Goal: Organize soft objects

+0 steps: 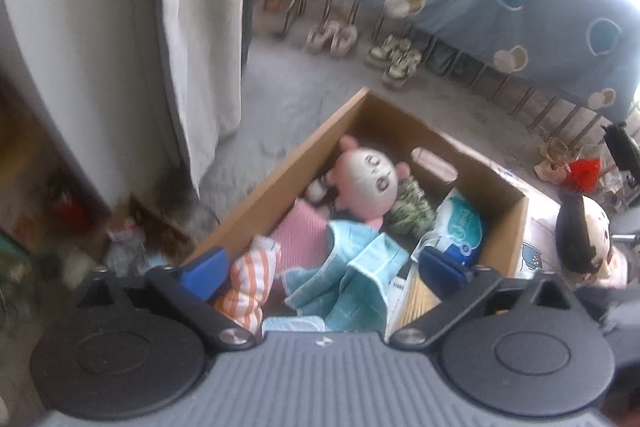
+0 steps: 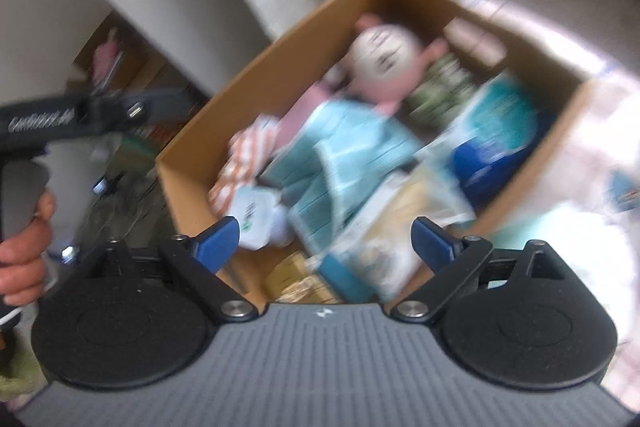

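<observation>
Cardboard box (image 1: 256, 205) on grey floor (image 1: 280, 75), shoes (image 1: 394, 61), seemingly curtain (image 1: 200, 27)

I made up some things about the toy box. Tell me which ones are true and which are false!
1. The pink doll lies inside the box. True.
2. The left tool is squeezing the blue towel. False: it is open and holds nothing.
3. An orange striped cloth is in the box. True.
4. The box is empty. False: it holds the doll, cloths and packets.
5. The right tool is open. True.
6. The black-haired doll is in the box. False: it sits outside, beside the box.
</observation>
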